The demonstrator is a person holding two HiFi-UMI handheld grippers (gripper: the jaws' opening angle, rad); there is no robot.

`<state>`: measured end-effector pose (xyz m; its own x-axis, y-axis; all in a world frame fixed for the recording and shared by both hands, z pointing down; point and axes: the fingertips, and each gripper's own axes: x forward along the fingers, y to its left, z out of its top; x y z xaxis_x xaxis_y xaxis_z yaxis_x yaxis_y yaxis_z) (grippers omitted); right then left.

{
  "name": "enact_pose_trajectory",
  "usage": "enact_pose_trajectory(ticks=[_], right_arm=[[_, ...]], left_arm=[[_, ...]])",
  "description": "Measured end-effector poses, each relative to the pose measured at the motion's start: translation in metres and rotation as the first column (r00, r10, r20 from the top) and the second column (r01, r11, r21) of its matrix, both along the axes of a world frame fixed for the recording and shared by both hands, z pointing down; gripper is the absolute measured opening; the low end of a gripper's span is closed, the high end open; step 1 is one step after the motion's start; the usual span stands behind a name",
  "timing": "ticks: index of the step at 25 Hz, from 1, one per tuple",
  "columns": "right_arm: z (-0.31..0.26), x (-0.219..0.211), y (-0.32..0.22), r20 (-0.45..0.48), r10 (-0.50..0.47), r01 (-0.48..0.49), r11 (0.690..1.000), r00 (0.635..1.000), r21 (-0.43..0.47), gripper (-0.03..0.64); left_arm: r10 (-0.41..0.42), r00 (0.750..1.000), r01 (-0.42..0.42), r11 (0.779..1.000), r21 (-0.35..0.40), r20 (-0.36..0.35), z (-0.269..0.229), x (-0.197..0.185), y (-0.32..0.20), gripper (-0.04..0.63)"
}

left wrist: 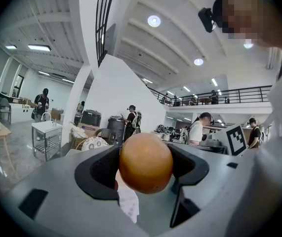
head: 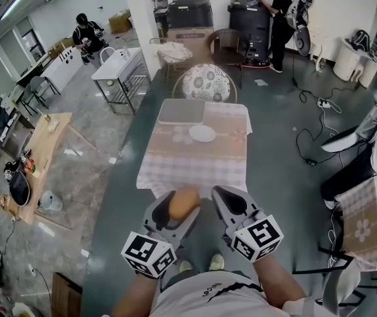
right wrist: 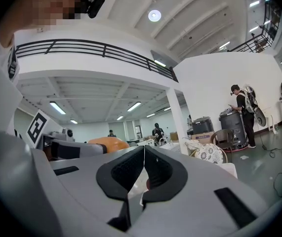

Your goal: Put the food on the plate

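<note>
- One orange (head: 184, 202) is all the food in view. It sits pinched between the pads of the left gripper (head: 179, 210), whose jaws stand wide around it. It hangs in the air in front of the person's body, well short of the table (head: 195, 167).
- The right gripper (head: 228, 201) has its jaws pressed together with nothing between them, just beside the left one. A bump between the two on the way in could jolt the fruit.
- The orange is round and smooth and is held only at its flanks. If the grip slackens or the gripper tips on the approach, it will likely roll out and drop to the floor near the person's shoes (head: 199, 264).
- The white plate (head: 202, 133) looks shallow. Let go too high or off-centre, the orange may roll off it across the checked cloth towards a table edge.
- The plate lies on the far half of the table, just beside a grey tray (head: 181, 111). A low reach could nudge either one and slide it on the cloth.
- The near half of the cloth is bare, so there is open room to come in over the near edge.
- The floor between the person and the table is open.
- Cables (head: 307, 137) trail on the floor to the right, well apart from the straight path. A chair with a floral cushion (head: 206, 83) stands beyond the far edge.
</note>
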<state>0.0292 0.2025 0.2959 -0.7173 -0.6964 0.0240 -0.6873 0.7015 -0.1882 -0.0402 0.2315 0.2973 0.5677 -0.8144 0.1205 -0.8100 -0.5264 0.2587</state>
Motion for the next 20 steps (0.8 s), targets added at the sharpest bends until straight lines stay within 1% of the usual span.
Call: enact_pose_trajectory(ticks=[8, 15, 20], right_arm=[[0.007, 0.032, -0.012, 0.009, 0.009, -0.009, 1.0, 1.0, -0.002, 0.015], [0.009, 0.042, -0.024, 0.004, 0.017, -0.017, 1.0, 1.0, -0.012, 0.015], [0.014, 0.042, -0.043, -0.005, 0.035, -0.035, 0.999, 0.999, -0.023, 0.015]], left_arm=[[-0.031, 0.999, 0.031, 1.0, -0.001, 0.022, 0.006, 0.019, -0.017, 0.308], [-0.05, 0.999, 0.05, 0.999, -0.018, 0.022, 0.014, 0.017, -0.037, 0.308], [-0.041, 0.999, 0.041, 0.999, -0.025, 0.015, 0.019, 0.015, -0.06, 0.308]])
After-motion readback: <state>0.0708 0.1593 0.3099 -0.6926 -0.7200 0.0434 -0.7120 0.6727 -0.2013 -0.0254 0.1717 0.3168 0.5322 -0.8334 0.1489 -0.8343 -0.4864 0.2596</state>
